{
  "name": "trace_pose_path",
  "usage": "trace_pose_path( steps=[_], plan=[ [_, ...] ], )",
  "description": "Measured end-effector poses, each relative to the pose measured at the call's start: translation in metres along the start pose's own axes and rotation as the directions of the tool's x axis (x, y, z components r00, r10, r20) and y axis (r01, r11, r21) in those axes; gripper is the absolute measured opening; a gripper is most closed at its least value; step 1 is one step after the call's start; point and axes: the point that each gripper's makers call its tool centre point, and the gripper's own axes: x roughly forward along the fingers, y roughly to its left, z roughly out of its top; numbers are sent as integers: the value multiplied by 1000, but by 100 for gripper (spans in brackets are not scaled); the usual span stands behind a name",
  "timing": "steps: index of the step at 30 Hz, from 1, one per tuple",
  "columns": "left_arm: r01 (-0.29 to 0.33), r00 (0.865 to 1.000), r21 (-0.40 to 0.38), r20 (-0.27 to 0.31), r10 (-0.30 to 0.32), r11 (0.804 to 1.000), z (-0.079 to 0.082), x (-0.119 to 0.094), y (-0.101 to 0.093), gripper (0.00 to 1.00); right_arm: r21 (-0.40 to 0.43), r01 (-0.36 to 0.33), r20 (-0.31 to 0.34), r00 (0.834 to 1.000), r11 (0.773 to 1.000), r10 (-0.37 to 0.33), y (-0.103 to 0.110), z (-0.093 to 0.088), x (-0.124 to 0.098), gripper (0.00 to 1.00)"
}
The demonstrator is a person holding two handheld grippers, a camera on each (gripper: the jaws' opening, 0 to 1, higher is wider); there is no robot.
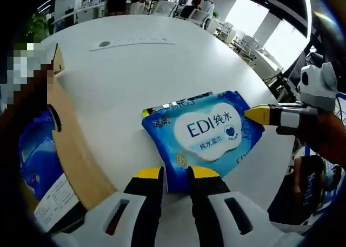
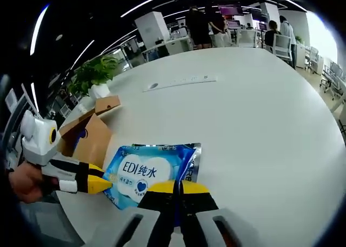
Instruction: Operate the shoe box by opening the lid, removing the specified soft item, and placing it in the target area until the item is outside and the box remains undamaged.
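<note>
Around: the white round table (image 1: 130, 68) carried a flat grey strip (image 2: 181, 83) further back, well apart from everything else. A potted plant (image 2: 94, 74) stood just off the table edge, and office desks with people (image 2: 203, 22) sat way in the background.

Box: the brown cardboard shoe box (image 1: 70, 144) was beside the pack with its flaps up; nothing lay between the two.

Wet wipes pack: the blue pack (image 1: 208, 131) lay flat on the table, outside the box, label side up. Long axis ran roughly from one gripper across to the other.

Left gripper: the left gripper (image 1: 175, 174) had its yellow-tipped jaws a little apart, right at the pack's near edge. Couldn't really tell if it was pinching the edge or just touching it.

Right gripper: the right gripper (image 2: 177, 188) had jaws pressed nearly together at the pack's edge; whether any film was caught in there, hard to say.

View differences: the left gripper view showed another blue packet (image 1: 35, 149) inside the box, plus a white label (image 1: 51, 201) on its end. The right gripper view showed the plant and the box from the outside.
</note>
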Motion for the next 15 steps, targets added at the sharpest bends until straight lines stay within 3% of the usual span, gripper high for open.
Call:
trace_pose_path(
  steps=[10, 15],
  plan=[
    [-31, 999, 28, 38, 30, 999, 11, 6, 5, 1, -5, -17, 1, 1000, 1000, 17, 3, 1, -1, 0],
    [-39, 997, 19, 73, 38, 999, 17, 1, 5, 0, -14, -23, 7, 1000, 1000, 23, 3, 6, 0, 0]
  ],
)
